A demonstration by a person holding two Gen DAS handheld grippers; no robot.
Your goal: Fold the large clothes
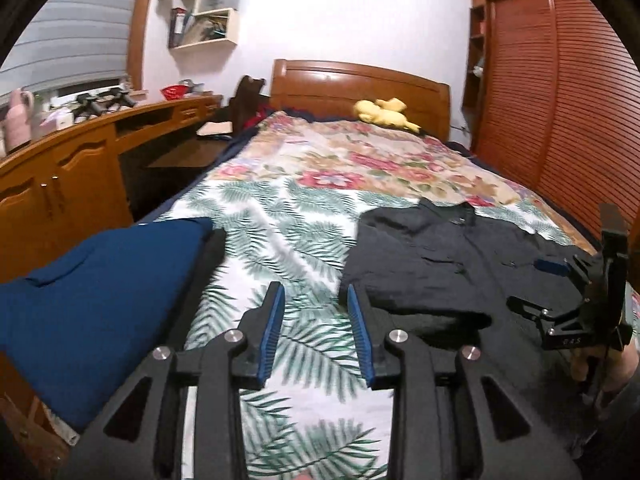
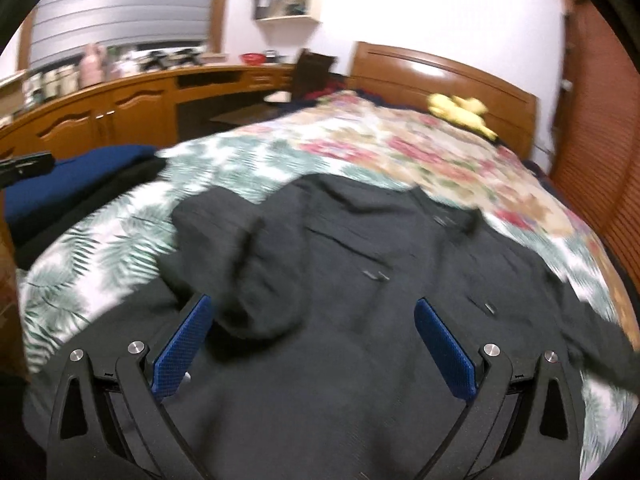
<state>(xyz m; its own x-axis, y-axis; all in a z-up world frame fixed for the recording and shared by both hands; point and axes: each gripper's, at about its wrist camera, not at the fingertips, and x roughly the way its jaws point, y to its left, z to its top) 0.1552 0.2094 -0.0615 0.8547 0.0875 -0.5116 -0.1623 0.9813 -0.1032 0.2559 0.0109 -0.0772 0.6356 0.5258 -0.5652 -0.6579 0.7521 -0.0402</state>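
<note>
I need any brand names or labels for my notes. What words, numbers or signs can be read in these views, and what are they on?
None can be read for certain.
Pale marking on the right gripper body: too small and blurred.
Binders on the wall shelf: spines unreadable.
Black shirt: collar tag blurred.

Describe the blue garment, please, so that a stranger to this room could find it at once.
Start at the bed with the leaf-print cover. At its near corner on the cabinet side lies the folded blue garment. It is plain navy, whereas the dark shirt lies spread open, grey-black, across the bed's other half.
</note>
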